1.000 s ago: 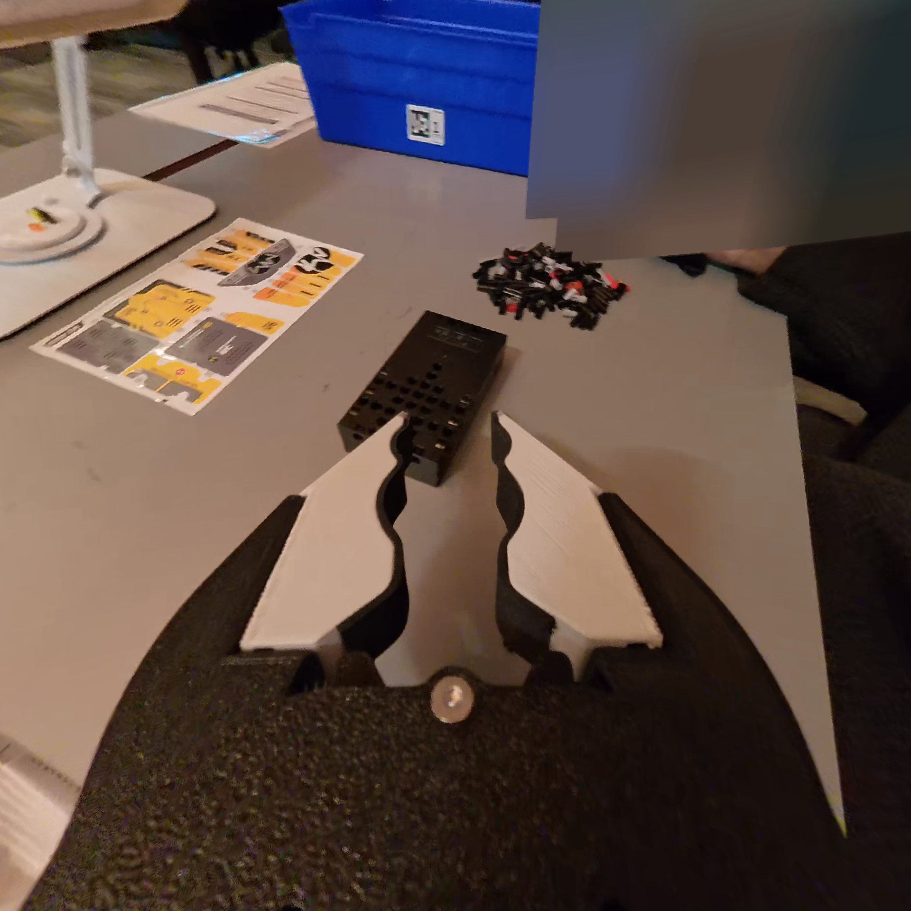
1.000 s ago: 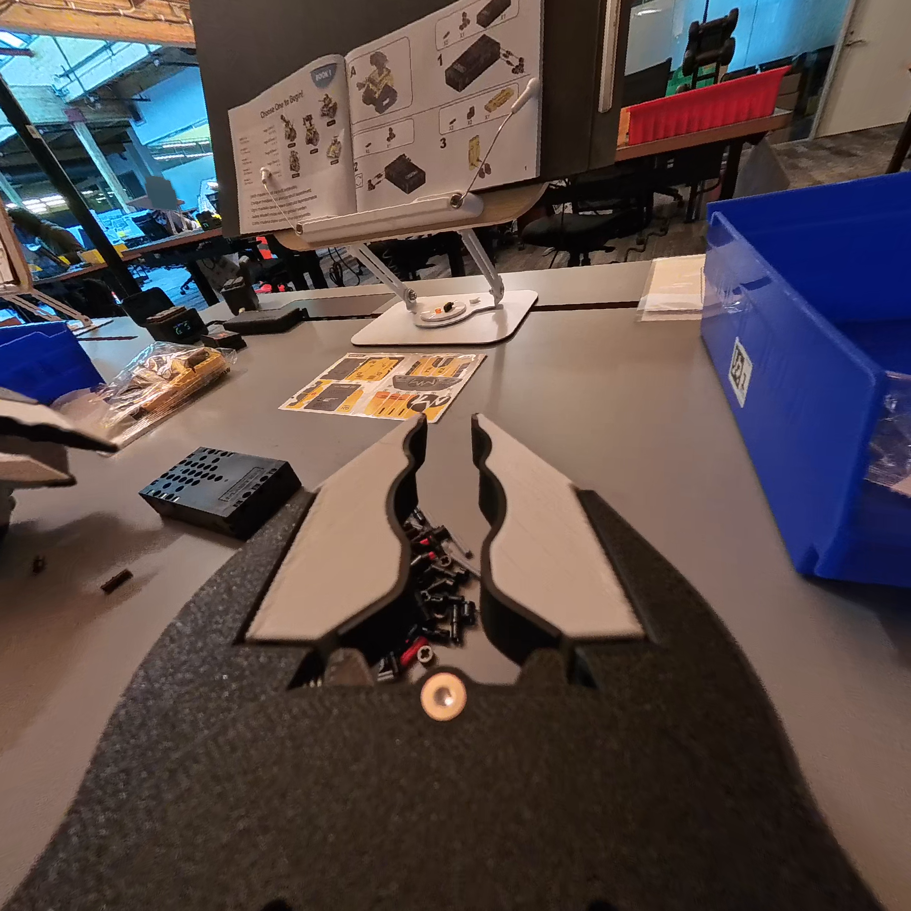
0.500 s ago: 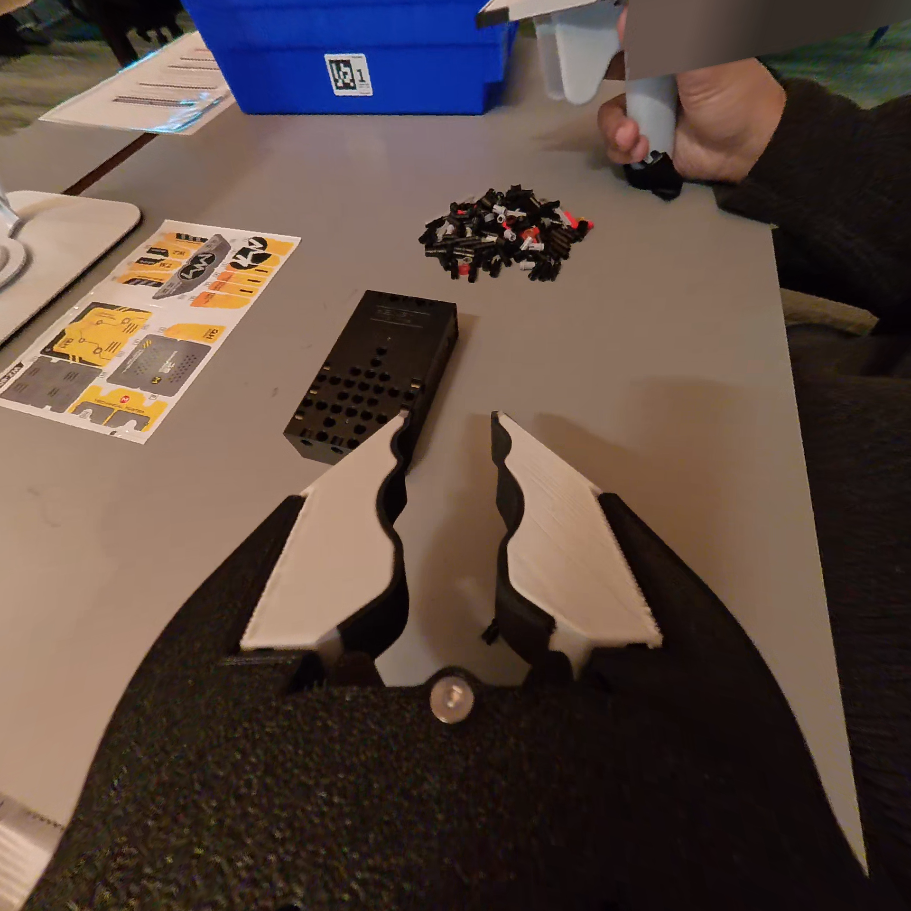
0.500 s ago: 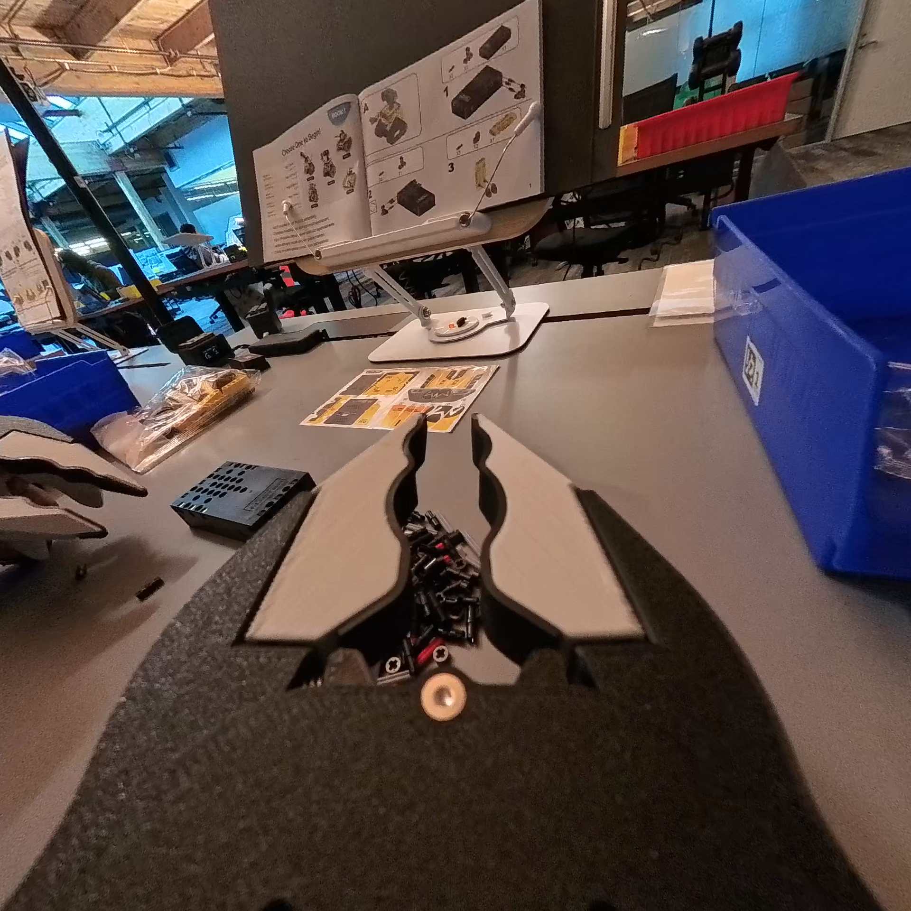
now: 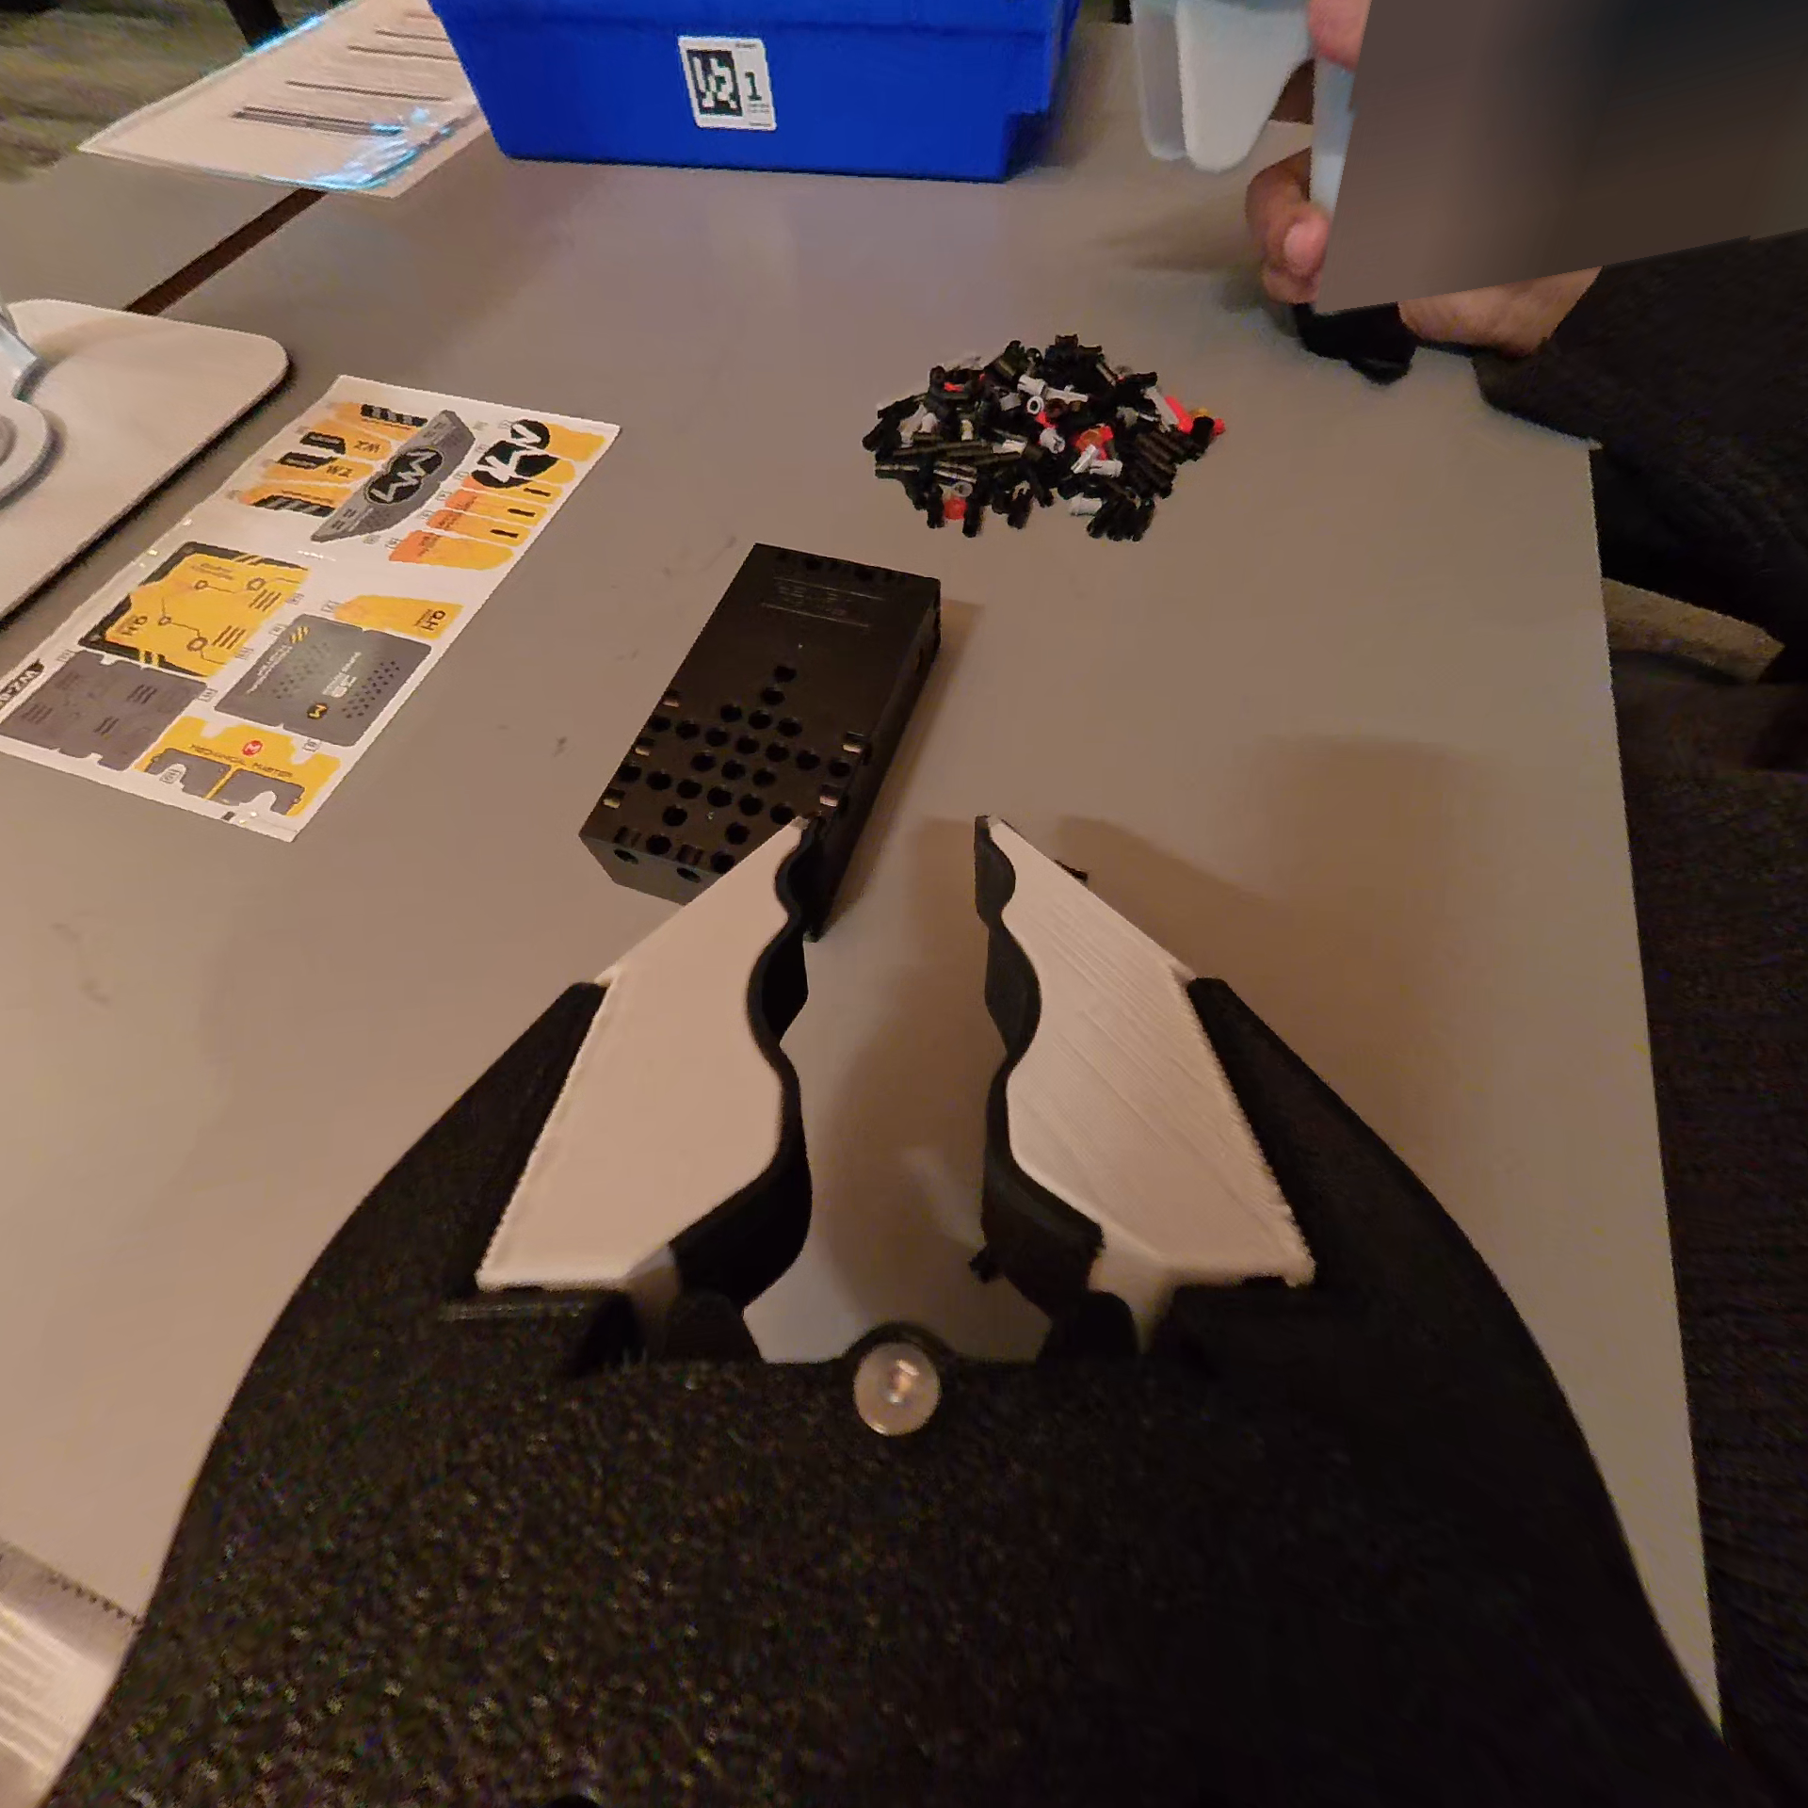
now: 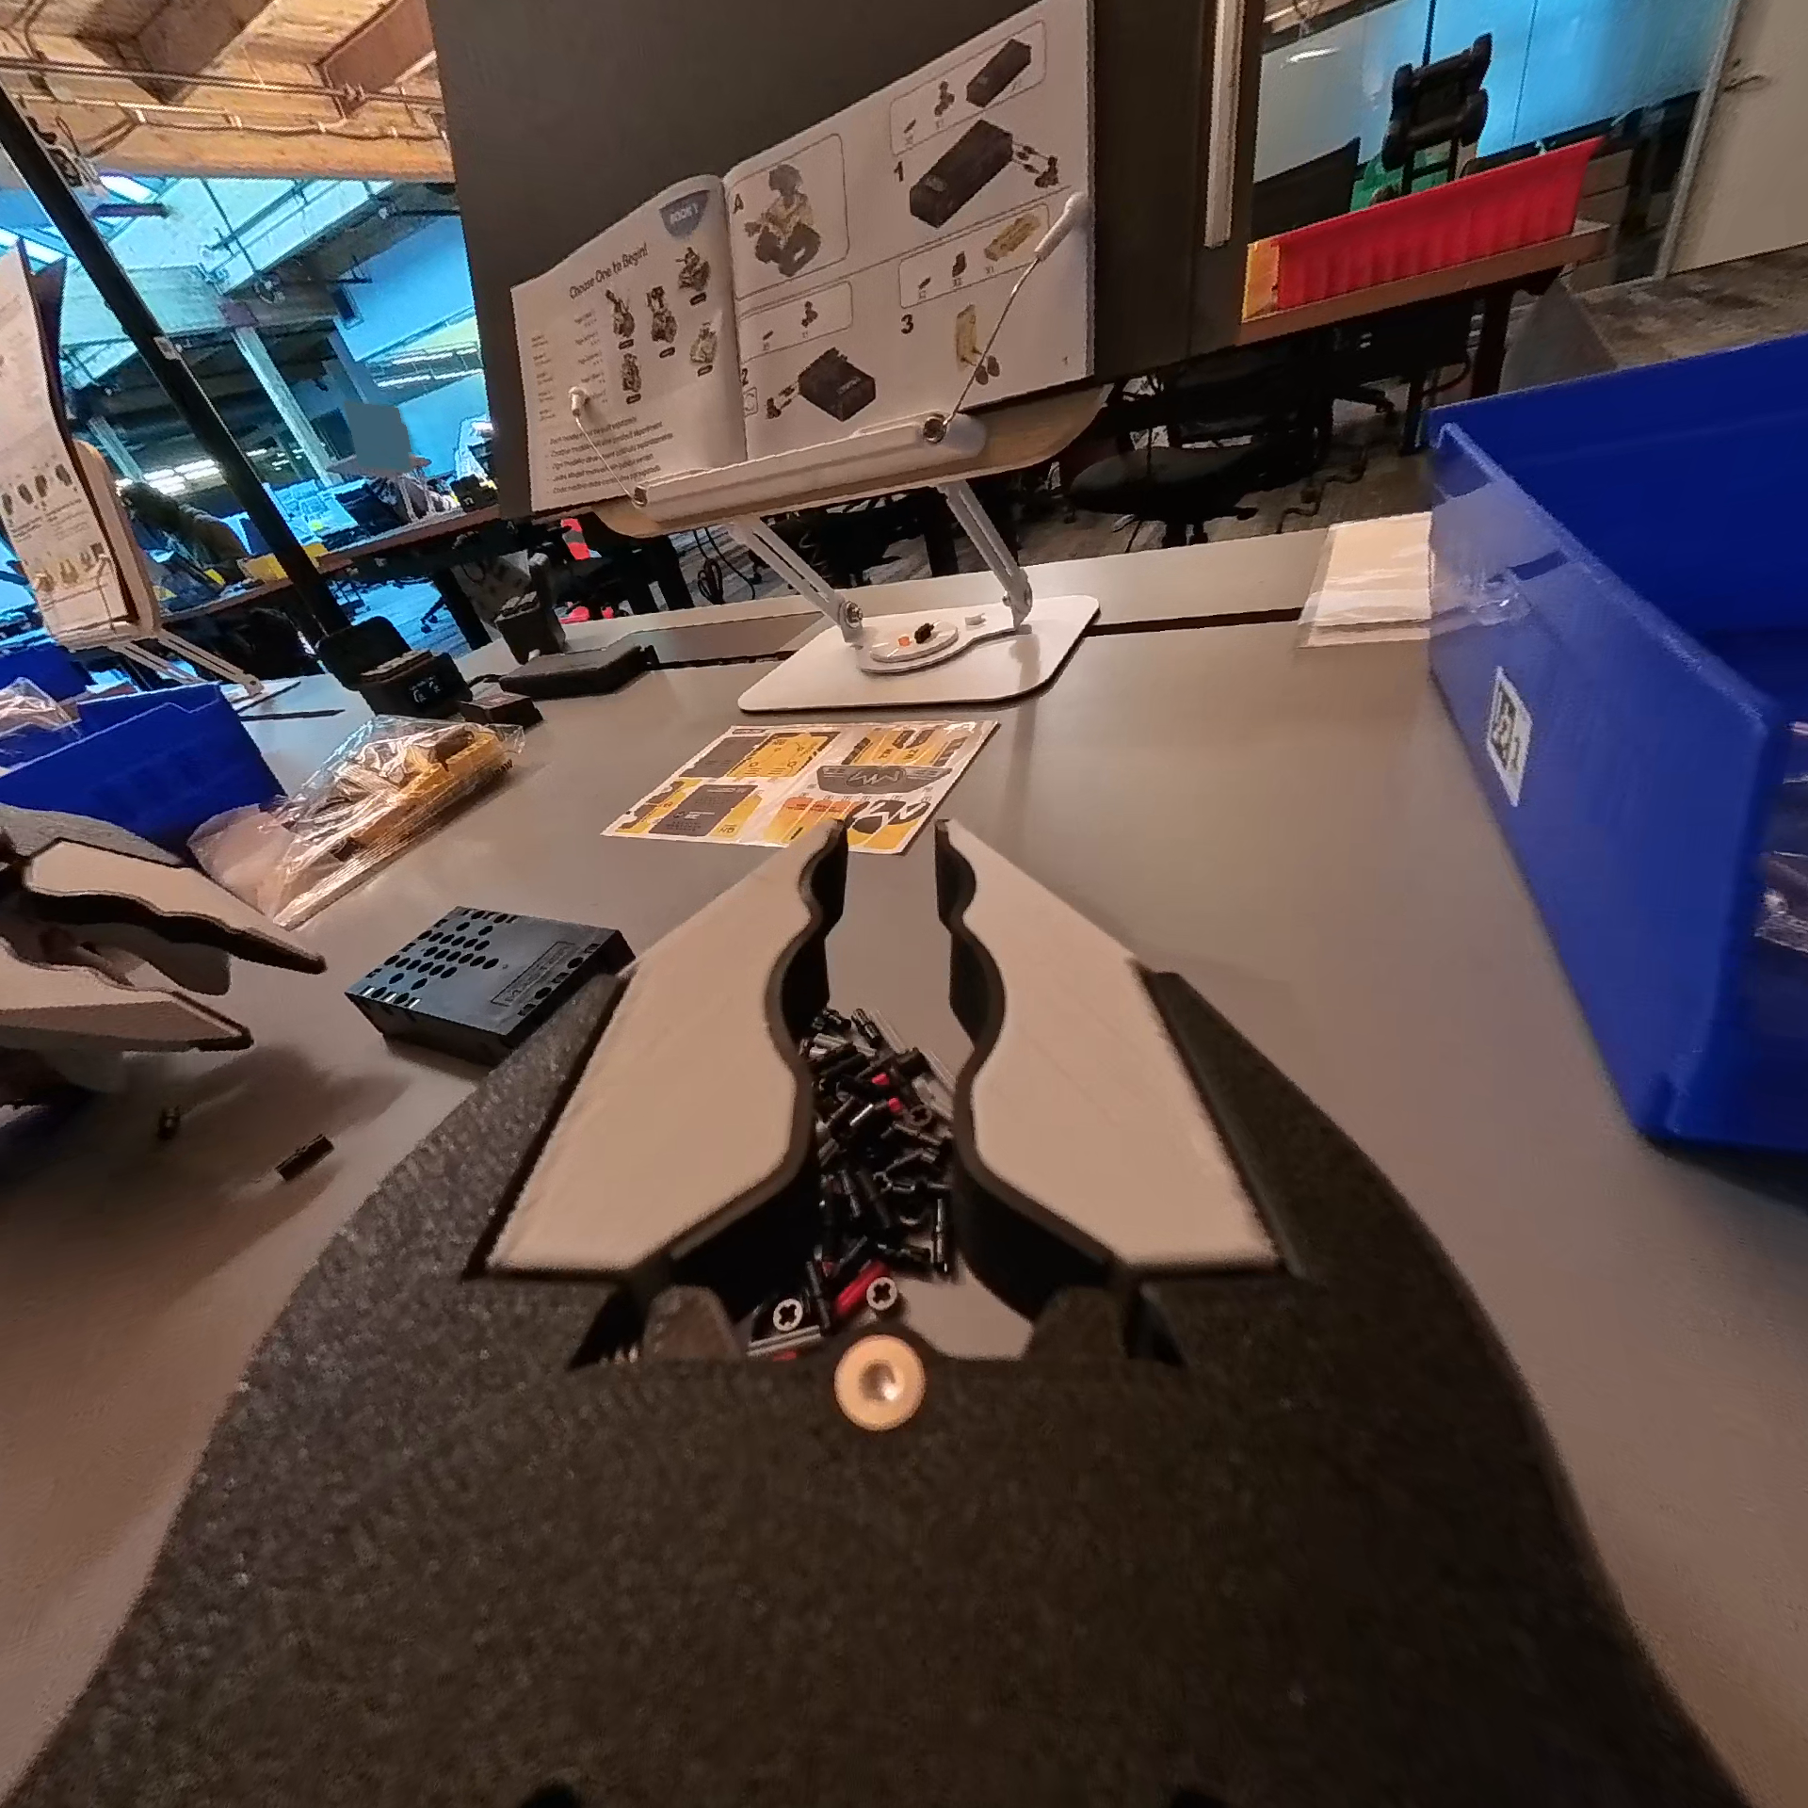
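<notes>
My left gripper point(image 5: 892, 832) is open and empty, low over the grey table point(image 5: 1272, 783). Its left fingertip overlaps the near right corner of a black perforated block point(image 5: 773, 724); I cannot tell if they touch. A pile of small black, red and grey pins point(image 5: 1047, 440) lies beyond the block. My right gripper point(image 6: 890, 832) is open and empty, hovering over that pile point(image 6: 881, 1125), which shows between its fingers. The block point(image 6: 489, 978) lies to its left, with the left gripper point(image 6: 147, 939) beside it. A hand holds the right gripper point(image 5: 1213, 98) at the top right.
A yellow sticker sheet point(image 5: 293, 607) lies left of the block. A blue bin point(image 6: 1614, 783) stands on the right. A white stand point(image 6: 920, 655) holds an open instruction booklet point(image 6: 812, 323). A plastic bag of yellow parts point(image 6: 391, 792) lies far left. Loose pins point(image 6: 303, 1154) lie near the left gripper. Tip to tip, the grippers are about 25 cm apart. Measured from the fingertips, the black perforated block point(image 5: 773, 724) is 5 cm or so from the left gripper and 20 cm from the right.
The left view has swung right, so the block now sits left of the fingers and the hand-held right gripper shows. The left gripper has edged toward the block. Both grippers stay open.
</notes>
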`<state>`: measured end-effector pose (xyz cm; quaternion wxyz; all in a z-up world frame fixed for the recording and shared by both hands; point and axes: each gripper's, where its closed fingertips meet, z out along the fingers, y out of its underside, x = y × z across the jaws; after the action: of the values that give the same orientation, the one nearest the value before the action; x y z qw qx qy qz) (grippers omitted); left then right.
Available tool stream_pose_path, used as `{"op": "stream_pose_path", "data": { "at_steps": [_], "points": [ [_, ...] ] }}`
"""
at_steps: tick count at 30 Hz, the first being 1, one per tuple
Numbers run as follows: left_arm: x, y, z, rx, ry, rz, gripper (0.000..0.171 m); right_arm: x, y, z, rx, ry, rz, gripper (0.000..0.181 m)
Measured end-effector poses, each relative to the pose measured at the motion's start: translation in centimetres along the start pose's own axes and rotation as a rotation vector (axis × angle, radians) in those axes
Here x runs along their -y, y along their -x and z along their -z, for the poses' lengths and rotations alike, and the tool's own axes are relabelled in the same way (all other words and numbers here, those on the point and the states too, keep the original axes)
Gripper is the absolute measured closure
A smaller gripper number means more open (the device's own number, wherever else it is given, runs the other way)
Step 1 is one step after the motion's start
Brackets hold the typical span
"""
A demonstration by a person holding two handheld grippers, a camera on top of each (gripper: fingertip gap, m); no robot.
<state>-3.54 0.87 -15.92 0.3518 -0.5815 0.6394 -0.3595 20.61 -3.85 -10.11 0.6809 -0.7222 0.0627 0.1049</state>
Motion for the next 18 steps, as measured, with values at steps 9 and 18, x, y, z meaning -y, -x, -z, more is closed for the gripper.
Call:
{"op": "stream_pose_path", "data": {
  "at_steps": [9,18],
  "points": [
    [-0.1,0.8,-0.1,-0.015,0.011,0.088,0.141,-9.5,3.2,-0.6,0.047,0.619,0.358,0.164],
    [-0.2,0.9,-0.1,0.008,0.011,0.073,0.141,-8.5,7.1,-0.4,0.156,0.636,0.367,0.171]
  ]
}}
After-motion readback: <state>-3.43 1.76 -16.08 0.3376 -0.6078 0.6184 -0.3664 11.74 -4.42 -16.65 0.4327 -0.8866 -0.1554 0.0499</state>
